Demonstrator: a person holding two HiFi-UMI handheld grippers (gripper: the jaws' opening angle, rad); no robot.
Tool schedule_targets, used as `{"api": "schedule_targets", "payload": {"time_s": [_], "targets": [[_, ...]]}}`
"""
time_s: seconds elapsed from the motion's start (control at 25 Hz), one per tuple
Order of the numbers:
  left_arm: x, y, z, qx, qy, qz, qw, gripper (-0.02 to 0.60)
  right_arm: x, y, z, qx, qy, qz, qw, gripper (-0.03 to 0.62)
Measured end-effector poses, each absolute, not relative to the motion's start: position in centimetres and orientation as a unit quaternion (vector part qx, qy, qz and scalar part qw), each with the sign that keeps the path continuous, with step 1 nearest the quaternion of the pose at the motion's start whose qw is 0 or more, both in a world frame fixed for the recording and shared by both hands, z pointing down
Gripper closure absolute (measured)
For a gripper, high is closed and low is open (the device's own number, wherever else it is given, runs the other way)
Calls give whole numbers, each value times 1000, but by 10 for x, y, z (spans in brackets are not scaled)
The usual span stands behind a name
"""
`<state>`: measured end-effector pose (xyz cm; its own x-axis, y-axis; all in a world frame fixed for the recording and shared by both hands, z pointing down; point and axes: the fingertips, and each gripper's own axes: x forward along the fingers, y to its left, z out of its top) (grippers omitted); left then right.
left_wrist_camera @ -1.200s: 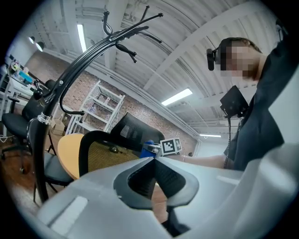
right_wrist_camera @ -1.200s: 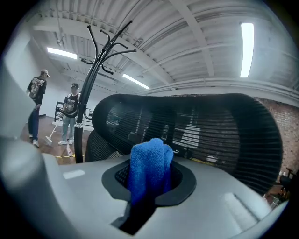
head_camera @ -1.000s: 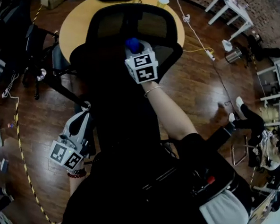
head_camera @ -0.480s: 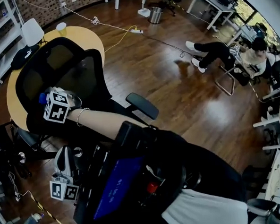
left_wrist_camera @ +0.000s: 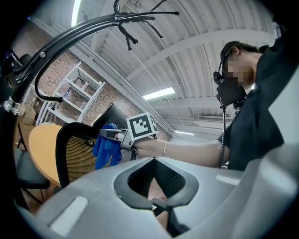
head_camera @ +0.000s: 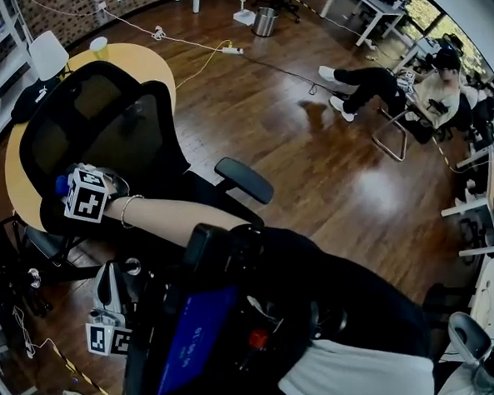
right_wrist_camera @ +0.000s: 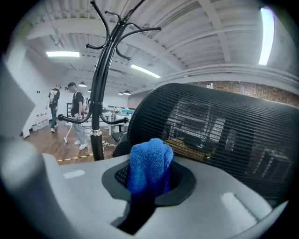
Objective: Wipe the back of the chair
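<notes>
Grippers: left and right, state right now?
Left gripper: shut, nothing between the jaws.
Right gripper: shut on the blue cloth.

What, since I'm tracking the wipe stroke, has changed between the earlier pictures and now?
The right tool, shut on the blue cloth, swept sideways across the chair back from its middle toward the edge at the head view's left. The cloth stayed gripped; the left tool stayed shut, empty and low.
</notes>
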<state>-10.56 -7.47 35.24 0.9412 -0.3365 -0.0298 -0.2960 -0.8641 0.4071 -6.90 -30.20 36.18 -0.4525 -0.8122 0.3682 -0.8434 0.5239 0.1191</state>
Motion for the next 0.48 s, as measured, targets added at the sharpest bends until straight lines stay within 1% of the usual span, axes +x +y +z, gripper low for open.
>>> {"api": "schedule_targets", "payload": {"time_s": [0.12, 0.2, 0.36, 0.48], "targets": [[-101, -74, 353, 965, -159, -43, 202, 577, -76, -291, 357, 452, -874, 42, 174, 528], [-87, -65, 352, 967, -155, -37, 198, 577, -73, -270, 349, 422, -893, 48, 146, 528], [-39, -48, 346, 970, -143, -33, 192, 577, -7, -233, 323, 434, -894, 73, 83, 527], [-18, -52, 347, 969, -155, -27, 191, 577, 47, -223, 301, 460, -884, 67, 48, 528]]}}
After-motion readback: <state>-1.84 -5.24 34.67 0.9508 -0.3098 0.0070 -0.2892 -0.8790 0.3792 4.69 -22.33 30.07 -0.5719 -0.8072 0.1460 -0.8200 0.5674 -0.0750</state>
